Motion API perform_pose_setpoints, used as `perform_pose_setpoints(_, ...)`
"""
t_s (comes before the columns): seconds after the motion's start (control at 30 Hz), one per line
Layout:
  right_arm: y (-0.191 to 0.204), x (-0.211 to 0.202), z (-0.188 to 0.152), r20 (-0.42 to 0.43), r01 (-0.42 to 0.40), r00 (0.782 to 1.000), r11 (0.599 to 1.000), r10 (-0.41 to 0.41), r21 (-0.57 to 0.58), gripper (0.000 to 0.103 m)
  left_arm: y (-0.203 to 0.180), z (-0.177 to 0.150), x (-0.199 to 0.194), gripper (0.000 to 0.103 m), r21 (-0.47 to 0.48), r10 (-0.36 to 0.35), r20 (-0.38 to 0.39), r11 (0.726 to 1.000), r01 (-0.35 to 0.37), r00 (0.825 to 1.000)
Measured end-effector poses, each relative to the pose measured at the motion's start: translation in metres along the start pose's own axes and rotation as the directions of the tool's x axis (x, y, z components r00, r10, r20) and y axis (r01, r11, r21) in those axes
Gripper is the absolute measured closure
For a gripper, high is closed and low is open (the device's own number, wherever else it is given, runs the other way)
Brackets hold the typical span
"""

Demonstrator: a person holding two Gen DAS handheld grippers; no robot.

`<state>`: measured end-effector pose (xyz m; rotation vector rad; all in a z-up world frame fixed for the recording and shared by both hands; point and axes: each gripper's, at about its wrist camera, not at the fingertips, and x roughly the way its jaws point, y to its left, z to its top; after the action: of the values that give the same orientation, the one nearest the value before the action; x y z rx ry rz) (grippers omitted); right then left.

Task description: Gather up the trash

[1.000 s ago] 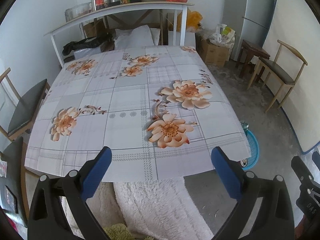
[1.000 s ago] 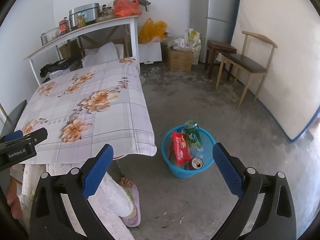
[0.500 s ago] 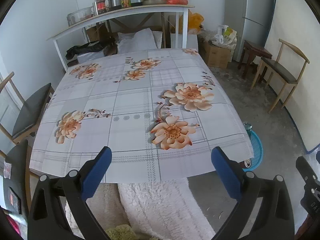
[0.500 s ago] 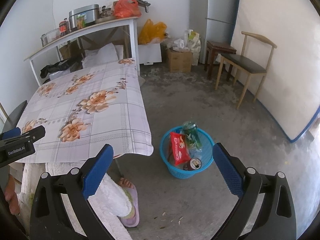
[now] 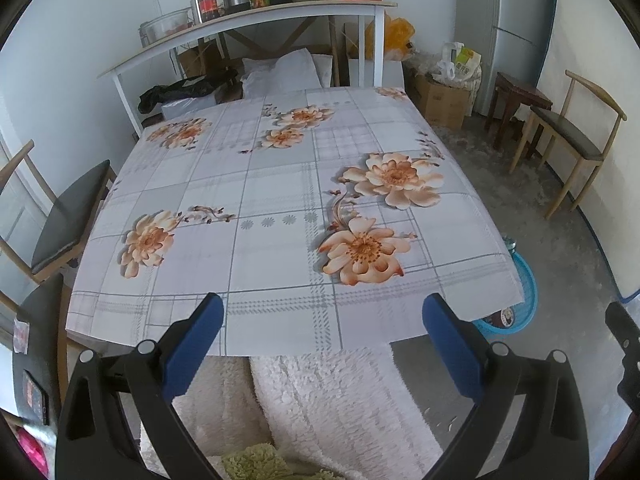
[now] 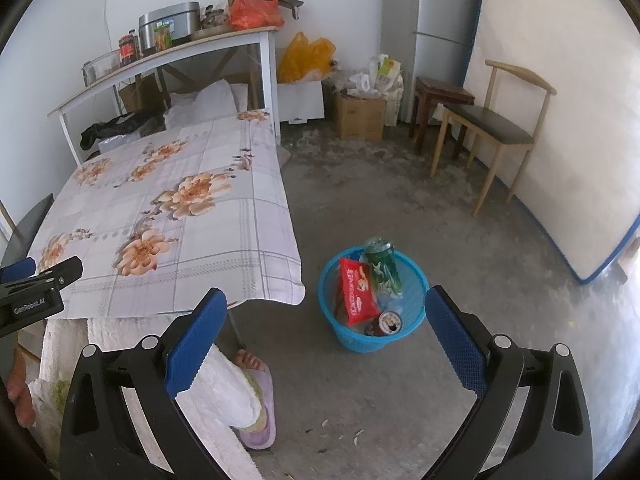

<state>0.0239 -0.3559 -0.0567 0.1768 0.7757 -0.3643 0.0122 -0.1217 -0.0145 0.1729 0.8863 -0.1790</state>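
Left tongs (image 5: 320, 344) spread wide, empty, over the bare flowered surface (image 5: 280, 184). Right tongs (image 6: 326, 338) likewise wide and empty above the floor; trash sits in the blue basket (image 6: 416, 280) beside the surface: red wrapper (image 6: 356, 292), green bottle (image 6: 382, 266), can (image 6: 388, 322). Collection looks finished; next, scan for strays.

Blue basket (image 6: 412, 280), on the floor beside the table's (image 6: 168, 216) near right corner: red snack packet (image 6: 357, 292), green bottle (image 6: 382, 266), can (image 6: 389, 322). Right gripper (image 6: 326, 338) empty, fingers spread.
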Motion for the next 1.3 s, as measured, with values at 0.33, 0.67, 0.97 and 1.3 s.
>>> perform_pose_setpoints(0.33,0.002,0.002,0.0,-0.012,0.01,1.0,1.0,-0.01,-0.018,0.007,0.003,-0.003,0.004,0.006,0.01,0.001,-0.015,1.0,-0.001,1.0)
perform_pose_setpoints(0.67,0.0,0.002,0.002,-0.007,0.006,1.0,1.0,-0.007,-0.021,0.007,0.009,-0.008,0.006,0.006,0.057,0.02,-0.025,0.998,-0.018,0.999)
perform_pose_setpoints(0.97,-0.002,0.002,0.004,0.001,-0.003,1.0,1.0,0.003,-0.027,0.007,0.028,-0.007,0.002,0.006,0.089,0.033,0.005,0.995,-0.034,0.999)
perform_pose_setpoints(1.3,-0.007,-0.002,0.001,0.001,0.017,1.0,1.0,-0.017,-0.015,0.007,0.03,-0.013,-0.002,0.006,0.123,-0.006,0.014,0.992,0.004,1.0)
